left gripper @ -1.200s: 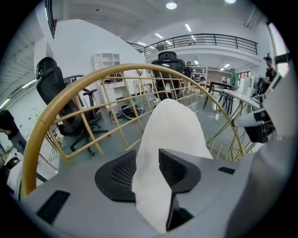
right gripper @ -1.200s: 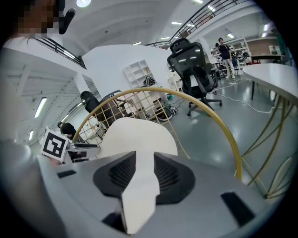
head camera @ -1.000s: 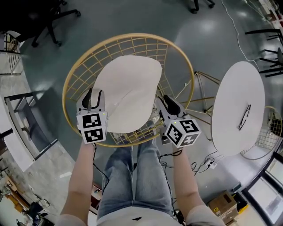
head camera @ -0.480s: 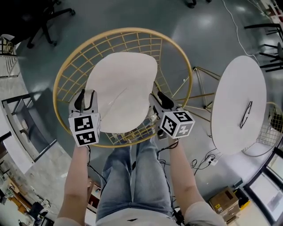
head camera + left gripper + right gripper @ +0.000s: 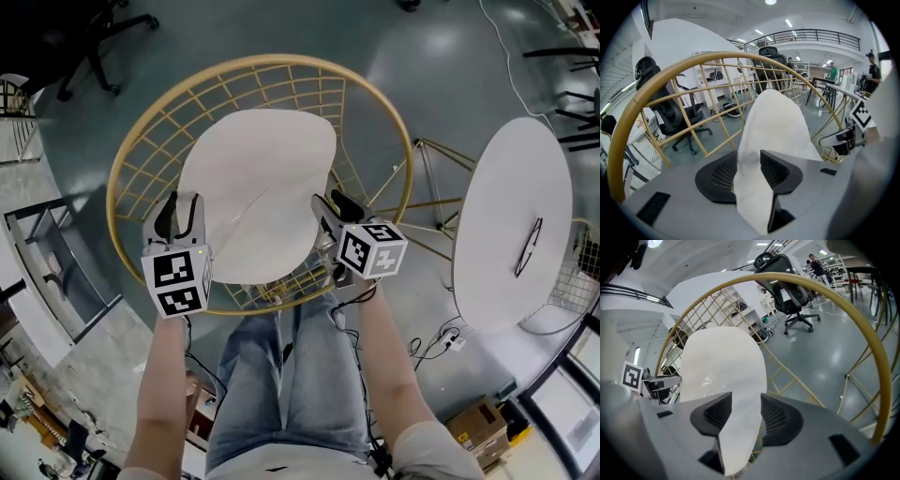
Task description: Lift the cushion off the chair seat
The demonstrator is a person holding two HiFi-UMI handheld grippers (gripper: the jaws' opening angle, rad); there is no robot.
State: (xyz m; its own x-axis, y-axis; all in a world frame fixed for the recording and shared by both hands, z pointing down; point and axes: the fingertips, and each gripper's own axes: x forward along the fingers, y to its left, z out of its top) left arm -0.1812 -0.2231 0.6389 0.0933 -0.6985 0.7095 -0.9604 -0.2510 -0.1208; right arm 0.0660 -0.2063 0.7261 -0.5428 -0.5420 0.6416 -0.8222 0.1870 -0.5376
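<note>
We are taking hold. The cushion (image 5: 258, 187) lies on the chair (image 5: 131, 178) seat. Our left gripper (image 5: 181, 210) pinches its left edge. The right gripper (image 5: 331, 202), jaws just opening, straddles the right edge unclamped. Next we should clamp there, then lift evenly.

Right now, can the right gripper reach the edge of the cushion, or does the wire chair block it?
Probably yes. The right gripper has the edge of the cushion between its jaws, which have just been opening and do not clamp it. The wire chair runs beside and below, not across the way.
</note>
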